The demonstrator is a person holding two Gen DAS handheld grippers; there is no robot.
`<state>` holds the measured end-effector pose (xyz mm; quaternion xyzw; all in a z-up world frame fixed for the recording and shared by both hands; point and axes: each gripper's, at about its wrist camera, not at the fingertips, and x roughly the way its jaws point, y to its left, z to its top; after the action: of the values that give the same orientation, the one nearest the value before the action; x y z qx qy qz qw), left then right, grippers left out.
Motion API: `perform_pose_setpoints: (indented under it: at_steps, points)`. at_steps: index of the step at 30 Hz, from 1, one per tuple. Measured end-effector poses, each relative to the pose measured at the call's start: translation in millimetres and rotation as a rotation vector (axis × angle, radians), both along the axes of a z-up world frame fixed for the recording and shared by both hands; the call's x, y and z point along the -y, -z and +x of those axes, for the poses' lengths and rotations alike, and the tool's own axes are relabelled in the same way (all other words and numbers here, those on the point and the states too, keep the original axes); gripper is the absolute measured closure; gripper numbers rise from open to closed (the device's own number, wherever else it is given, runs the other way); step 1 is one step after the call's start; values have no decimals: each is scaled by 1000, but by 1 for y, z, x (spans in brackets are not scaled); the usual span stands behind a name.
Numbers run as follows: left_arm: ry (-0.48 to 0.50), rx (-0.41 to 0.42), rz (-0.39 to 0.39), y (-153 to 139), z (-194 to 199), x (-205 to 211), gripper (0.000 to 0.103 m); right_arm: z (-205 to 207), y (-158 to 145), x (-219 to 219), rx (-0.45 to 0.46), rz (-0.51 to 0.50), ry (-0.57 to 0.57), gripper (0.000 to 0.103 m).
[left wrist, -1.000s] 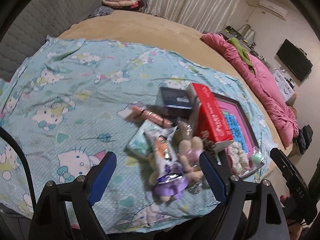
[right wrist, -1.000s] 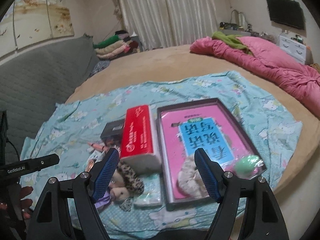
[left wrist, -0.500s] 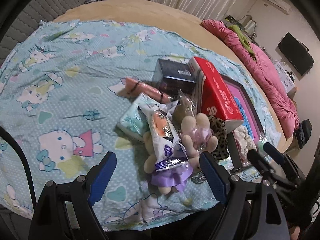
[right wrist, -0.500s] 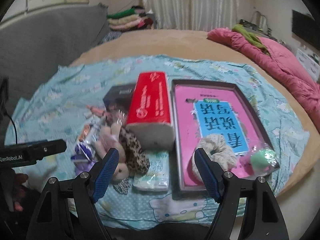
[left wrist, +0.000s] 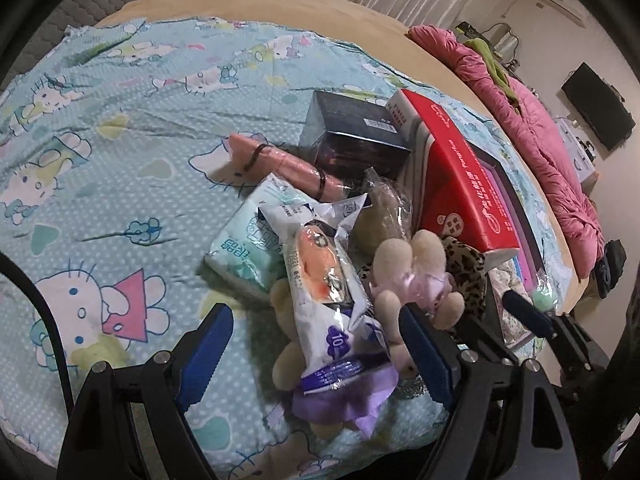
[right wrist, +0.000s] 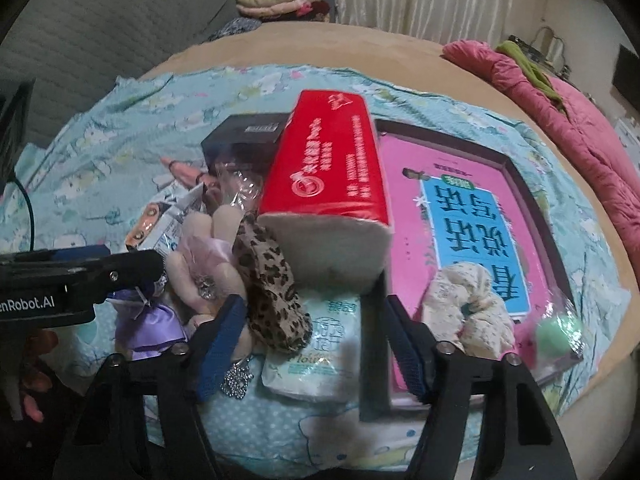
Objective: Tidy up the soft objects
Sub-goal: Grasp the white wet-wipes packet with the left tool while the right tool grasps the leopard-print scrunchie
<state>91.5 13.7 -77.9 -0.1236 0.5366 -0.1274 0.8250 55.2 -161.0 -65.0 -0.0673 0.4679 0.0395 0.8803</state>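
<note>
A pile lies on the cartoon-cat sheet: a beige plush toy in a purple dress, a white snack packet across it, a mint tissue pack, a leopard-print cloth piece and a red tissue brick. My left gripper hangs open just above the packet and plush. My right gripper has its jaws closing, with a second mint tissue pack and the leopard piece's end between them; the pads press on nothing. A cream scrunchie and a green ball lie in the pink tray.
A dark box and a pink banded roll lie behind the pile. A pink quilt runs along the bed's right side. Folded clothes are stacked at the far edge. A hand shows at the lower left.
Both grippers have come down closer to the pile, which now fills more of each view. The right gripper's jaws have narrowed. The left gripper's jaws stay as wide.
</note>
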Motion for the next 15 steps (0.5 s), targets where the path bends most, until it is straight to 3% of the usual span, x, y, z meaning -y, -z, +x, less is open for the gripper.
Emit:
perform_pose_setpoints:
  at_steps: [6, 8, 11, 15]
  points:
    - [-5, -5, -16, 7, 5, -2, 19, 11, 15, -6, -25, 5, -21, 57]
    - [-6, -1, -24, 8, 6, -3, 20, 13, 17, -7, -31, 16, -27, 71]
    - [-7, 7, -34, 9, 6, -3, 26, 12, 21, -10, -39, 54, -52, 84]
    - [-11, -7, -76, 13, 9, -6, 43, 9, 16, -6, -24, 132, -62, 90]
